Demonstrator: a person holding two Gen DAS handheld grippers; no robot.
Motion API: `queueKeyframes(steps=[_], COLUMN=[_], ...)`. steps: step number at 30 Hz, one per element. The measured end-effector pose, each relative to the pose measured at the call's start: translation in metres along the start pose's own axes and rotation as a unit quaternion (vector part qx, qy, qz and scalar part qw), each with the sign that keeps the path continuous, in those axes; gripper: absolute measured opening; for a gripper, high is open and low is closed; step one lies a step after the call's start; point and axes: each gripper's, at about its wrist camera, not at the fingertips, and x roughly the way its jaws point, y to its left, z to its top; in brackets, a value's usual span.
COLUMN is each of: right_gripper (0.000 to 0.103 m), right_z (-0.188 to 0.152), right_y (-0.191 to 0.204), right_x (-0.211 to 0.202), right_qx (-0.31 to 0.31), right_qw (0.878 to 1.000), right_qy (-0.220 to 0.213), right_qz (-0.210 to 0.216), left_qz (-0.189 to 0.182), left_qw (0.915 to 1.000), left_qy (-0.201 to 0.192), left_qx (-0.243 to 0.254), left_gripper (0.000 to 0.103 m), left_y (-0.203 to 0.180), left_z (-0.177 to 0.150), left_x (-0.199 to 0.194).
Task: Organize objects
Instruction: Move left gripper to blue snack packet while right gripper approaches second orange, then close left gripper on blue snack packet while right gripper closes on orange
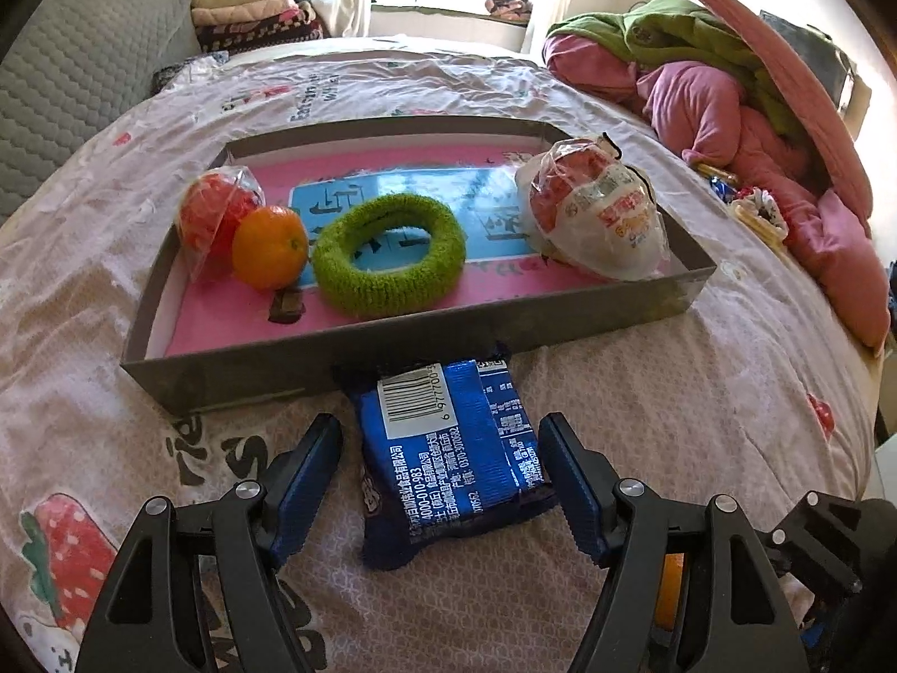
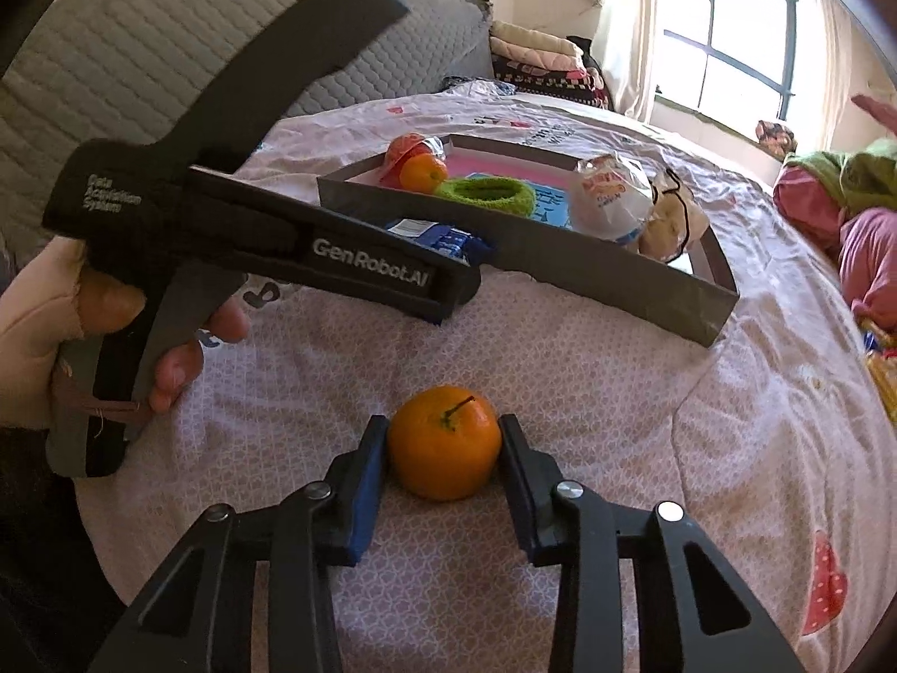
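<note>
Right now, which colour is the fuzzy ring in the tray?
Green; the fuzzy ring shows best in the left wrist view.

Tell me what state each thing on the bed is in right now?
Box: open, lying on the bed.
Blue packet: sealed, outside the box, between the left hand-held gripper's open jaws.
Loose orange: on the bed, right hand-held gripper closed against its sides.
Second orange: in the box.
Green ring: flat in the box.
White bag: in the box's corner.
Red wrapped item: in the box.

Blue packet [image 1: 448,448] far end tucked under the tray [image 1: 392,347] wall, mostly masked by left gripper [image 2: 448,303] from the right wrist view.
</note>
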Motion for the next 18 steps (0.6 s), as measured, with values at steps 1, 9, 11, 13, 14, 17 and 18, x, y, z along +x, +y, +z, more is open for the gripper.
queueKeyframes(steps=[1,9,11,13,14,17,18], right_gripper=[0.039,0.039,0.039,0.039,0.039,0.039,0.039], right_z=[0.000,0.001,0.001,0.002,0.002,0.003,0.004], right_y=[0.000,-0.004,-0.005,-0.007,-0.008,-0.010,-0.010], right_x=[0.000,-0.003,-0.004,-0.005,-0.006,-0.008,-0.009], right_qx=[-0.002,0.003,0.006,0.009,0.011,0.013,0.014], right_qw=[1.000,1.000,1.000,1.000,1.000,1.000,1.000], right_qy=[0.000,-0.006,-0.010,-0.012,-0.014,-0.020,-0.024], right_qz=[0.000,0.001,0.000,-0.001,-0.001,-0.002,-0.002], left_qz=[-0.001,-0.020,-0.023,-0.024,-0.024,-0.025,-0.024], left_qw=[1.0000,0.9998,0.9997,0.9997,0.9997,0.9996,0.9996], left_qy=[-0.001,-0.003,-0.003,-0.003,-0.003,-0.009,-0.013], left_qx=[0.002,-0.009,-0.010,-0.007,-0.007,-0.004,-0.002], left_gripper=[0.072,0.057,0.057,0.056,0.056,0.056,0.056], left_y=[0.000,0.004,0.004,0.003,0.003,0.001,0.001], left_z=[0.000,0.001,0.001,0.000,0.000,0.000,0.001], left_x=[0.000,-0.005,-0.006,-0.008,-0.009,-0.015,-0.018])
